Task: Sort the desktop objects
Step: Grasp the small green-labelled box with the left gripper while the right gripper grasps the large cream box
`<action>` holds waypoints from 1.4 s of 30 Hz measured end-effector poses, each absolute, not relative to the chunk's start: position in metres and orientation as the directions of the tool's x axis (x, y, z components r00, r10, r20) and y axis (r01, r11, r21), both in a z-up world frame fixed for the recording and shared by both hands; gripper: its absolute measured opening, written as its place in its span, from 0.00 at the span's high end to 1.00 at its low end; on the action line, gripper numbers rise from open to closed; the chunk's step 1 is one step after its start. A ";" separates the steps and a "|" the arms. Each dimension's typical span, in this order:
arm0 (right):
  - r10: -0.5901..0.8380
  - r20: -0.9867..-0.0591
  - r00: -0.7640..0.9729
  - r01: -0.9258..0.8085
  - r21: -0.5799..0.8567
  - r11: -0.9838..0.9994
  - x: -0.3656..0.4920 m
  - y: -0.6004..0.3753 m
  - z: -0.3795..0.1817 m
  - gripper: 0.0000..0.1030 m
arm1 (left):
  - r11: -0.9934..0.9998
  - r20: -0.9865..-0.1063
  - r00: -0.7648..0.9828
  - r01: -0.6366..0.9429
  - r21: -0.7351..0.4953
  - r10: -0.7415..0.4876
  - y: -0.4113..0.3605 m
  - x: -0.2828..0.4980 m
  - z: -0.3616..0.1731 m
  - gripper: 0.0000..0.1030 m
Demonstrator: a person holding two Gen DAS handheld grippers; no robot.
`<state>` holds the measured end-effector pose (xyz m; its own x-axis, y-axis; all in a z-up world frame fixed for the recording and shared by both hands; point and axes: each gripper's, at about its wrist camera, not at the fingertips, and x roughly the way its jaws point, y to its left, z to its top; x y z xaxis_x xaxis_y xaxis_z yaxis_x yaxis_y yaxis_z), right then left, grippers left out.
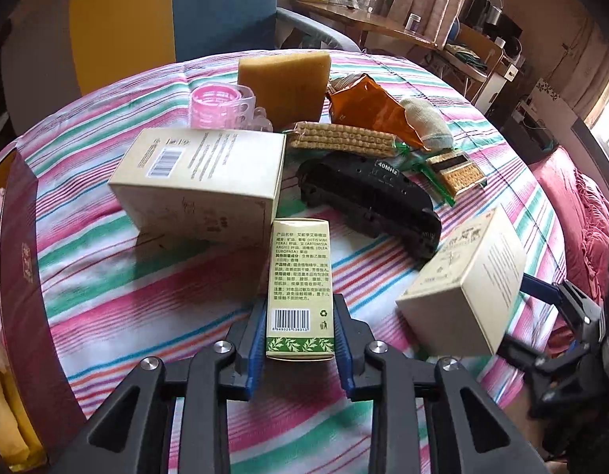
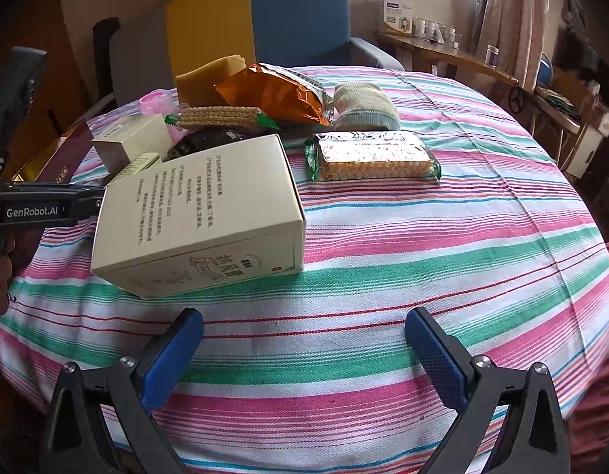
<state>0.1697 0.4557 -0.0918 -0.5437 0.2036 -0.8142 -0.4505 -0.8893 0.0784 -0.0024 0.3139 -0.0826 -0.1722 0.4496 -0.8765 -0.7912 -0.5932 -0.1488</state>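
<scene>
Left claw (image 1: 299,326) is pinching one slim green box (image 1: 298,288) between its blue pads; beyond it two cream boxes (image 1: 201,181), one black remote (image 1: 369,205), two biscuit packs (image 1: 341,140) and one sponge (image 1: 284,79) are lying. Right claw (image 2: 304,349) is hanging spread wide over striped cloth (image 2: 422,245), one cream box (image 2: 201,213) sitting just ahead-left, one wafer pack (image 2: 373,156) farther ahead.

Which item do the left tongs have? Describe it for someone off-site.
On the striped tablecloth, find the left tongs at the near edge. Clamped between them is a slim green box, with a barcode and leaf border, far narrower than the two cream boxes beside it.
</scene>
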 end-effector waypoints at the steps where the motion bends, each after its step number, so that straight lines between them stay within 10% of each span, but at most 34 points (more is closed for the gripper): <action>1: 0.160 -0.815 -0.557 -0.451 0.134 -0.883 0.171 0.461 -0.088 0.00 | -0.595 -0.876 -0.171 -0.789 -0.153 0.452 0.306 0.000 -0.082 0.71; 12: -0.091 -0.646 -0.758 -0.410 0.580 -0.704 0.157 0.513 -0.052 0.00 | -0.659 -0.864 -0.161 -0.716 -0.230 0.477 0.232 0.020 -0.082 0.71; 24: -0.322 -0.653 -0.685 -0.327 0.671 -0.666 0.149 0.441 -0.072 0.00 | -0.685 -0.861 -0.189 -0.694 -0.223 0.472 0.215 0.021 -0.088 0.64; 42: -0.059 -0.844 -0.533 0.020 0.056 -0.998 0.145 0.388 -0.035 0.12 | -0.672 -0.863 -0.198 -0.714 -0.197 0.464 0.214 0.022 -0.087 0.57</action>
<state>0.1448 0.3880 -0.0355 -0.5334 -0.0585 -0.8438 0.0202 -0.9982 0.0565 0.0222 0.2136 -0.0868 -0.1985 0.4641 -0.8632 -0.7143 -0.6716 -0.1968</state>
